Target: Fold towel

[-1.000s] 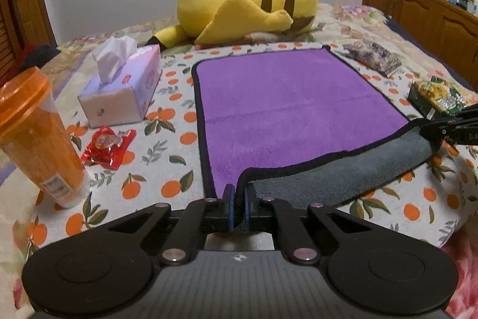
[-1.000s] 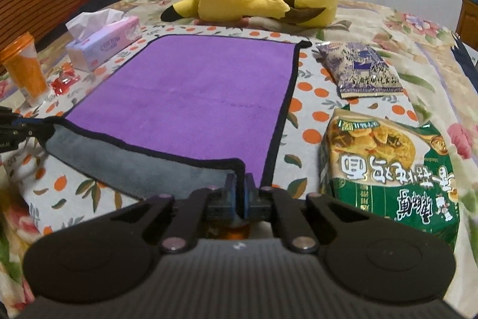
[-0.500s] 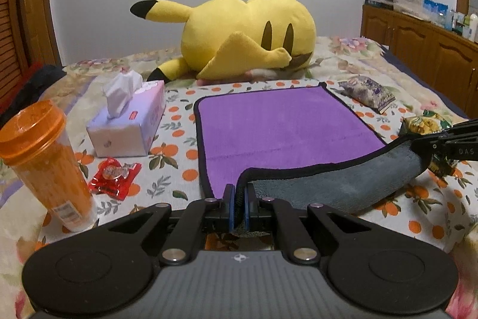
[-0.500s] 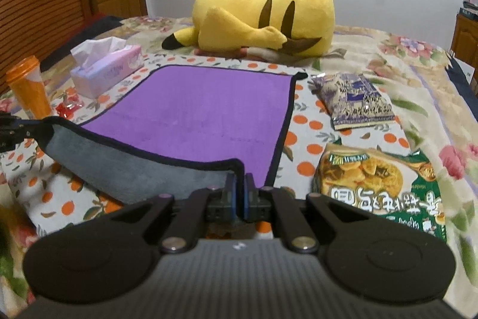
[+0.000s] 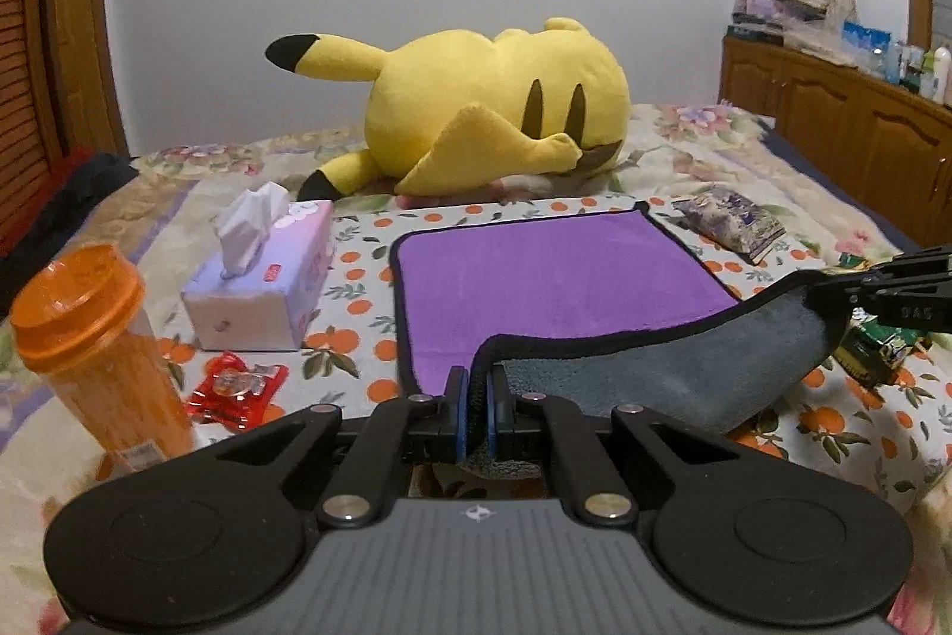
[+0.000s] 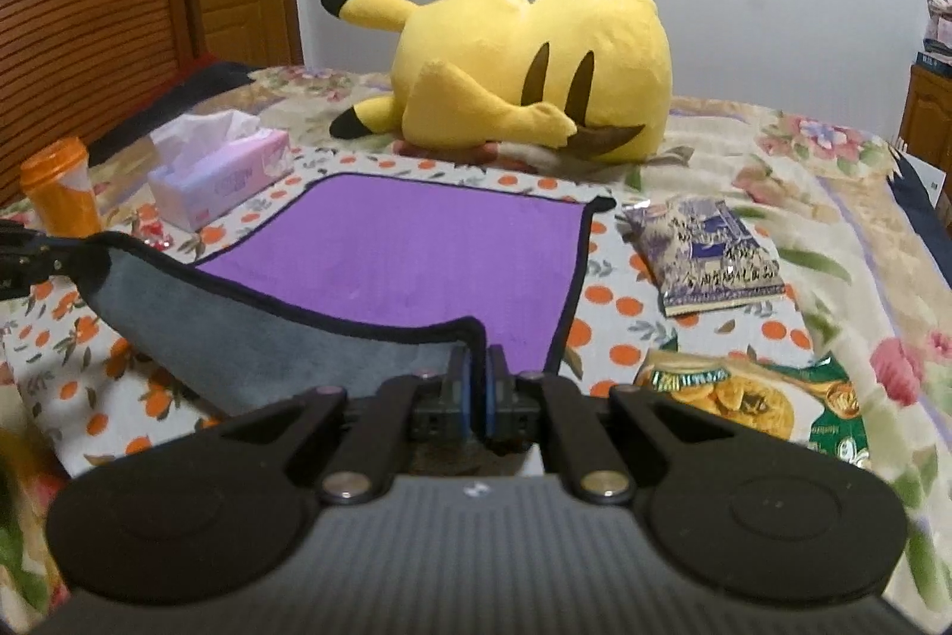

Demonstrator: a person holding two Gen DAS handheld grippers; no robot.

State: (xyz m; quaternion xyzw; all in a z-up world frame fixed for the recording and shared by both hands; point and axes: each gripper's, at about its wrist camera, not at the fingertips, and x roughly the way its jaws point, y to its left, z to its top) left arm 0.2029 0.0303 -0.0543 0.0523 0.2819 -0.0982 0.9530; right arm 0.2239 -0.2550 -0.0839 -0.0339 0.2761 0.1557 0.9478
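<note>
Towel (image 5: 559, 272) hangs lifted off the bed (image 5: 684, 147) as I keep my left gripper (image 5: 473, 400) and right gripper (image 6: 476, 385) clamped on its near corners.

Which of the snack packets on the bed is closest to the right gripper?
The green packet, printed with golden chips, lies just beside the right gripper. The purple packet is farther up the bed, and the red one is over by the orange cup.

Left gripper (image 5: 474, 400): jaws closed, clamping towel (image 5: 553, 272) corner between blue pads, raised. Right gripper (image 6: 476, 385): jaws closed on opposite near corner, raised level. Grippers well apart.
</note>
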